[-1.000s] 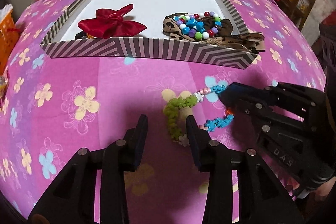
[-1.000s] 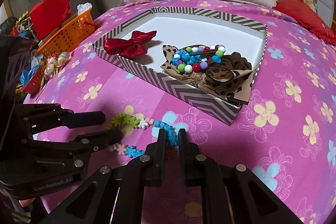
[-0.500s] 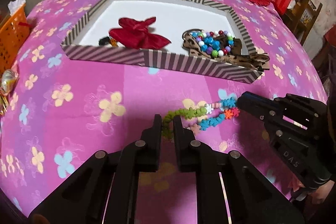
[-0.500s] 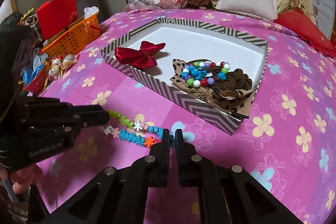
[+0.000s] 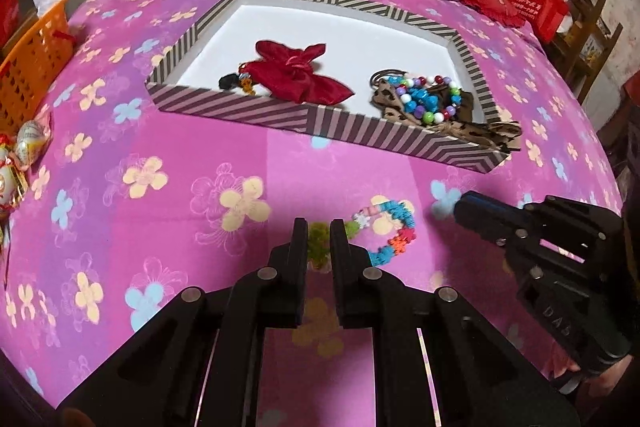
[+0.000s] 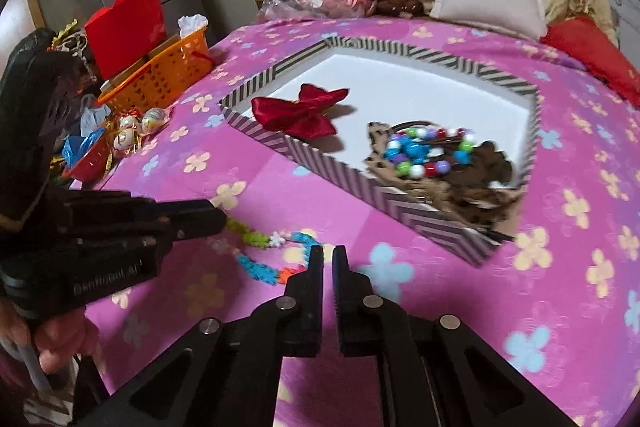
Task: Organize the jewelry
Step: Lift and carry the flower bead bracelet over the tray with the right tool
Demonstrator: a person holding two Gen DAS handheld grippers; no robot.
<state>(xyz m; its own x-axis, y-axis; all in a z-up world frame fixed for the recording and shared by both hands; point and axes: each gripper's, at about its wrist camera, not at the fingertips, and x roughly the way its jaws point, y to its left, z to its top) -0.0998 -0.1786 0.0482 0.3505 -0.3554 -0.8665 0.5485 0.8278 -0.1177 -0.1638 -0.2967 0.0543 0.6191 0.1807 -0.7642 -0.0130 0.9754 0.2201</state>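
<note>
A bracelet of green, white, pink, blue and orange flower-shaped beads (image 5: 390, 223) lies looped on the pink flowered bedspread. My left gripper (image 5: 319, 227) is shut on its green end (image 5: 318, 245). In the right wrist view the left gripper (image 6: 216, 219) reaches in from the left, over the green beads (image 6: 252, 237). My right gripper (image 6: 328, 255) is shut with only cloth showing in its narrow gap. The bracelet's blue part (image 6: 302, 239) lies just left of its fingers. In the left wrist view the right gripper (image 5: 460, 205) sits a little apart from the loop.
Beyond the bracelet stands a striped box (image 5: 380, 135) with a white floor. It holds a red bow (image 5: 296, 75), a coloured bead bracelet (image 5: 424, 99) and leopard-print fabric (image 5: 480, 131). An orange basket (image 6: 160, 71), foil-wrapped eggs (image 6: 140, 123) and a red bag (image 6: 124, 27) crowd the left edge.
My left gripper closed on the bracelet's green end and lifted back a little. The right gripper's tip, earlier at the blue end, now stands apart from the loop.
</note>
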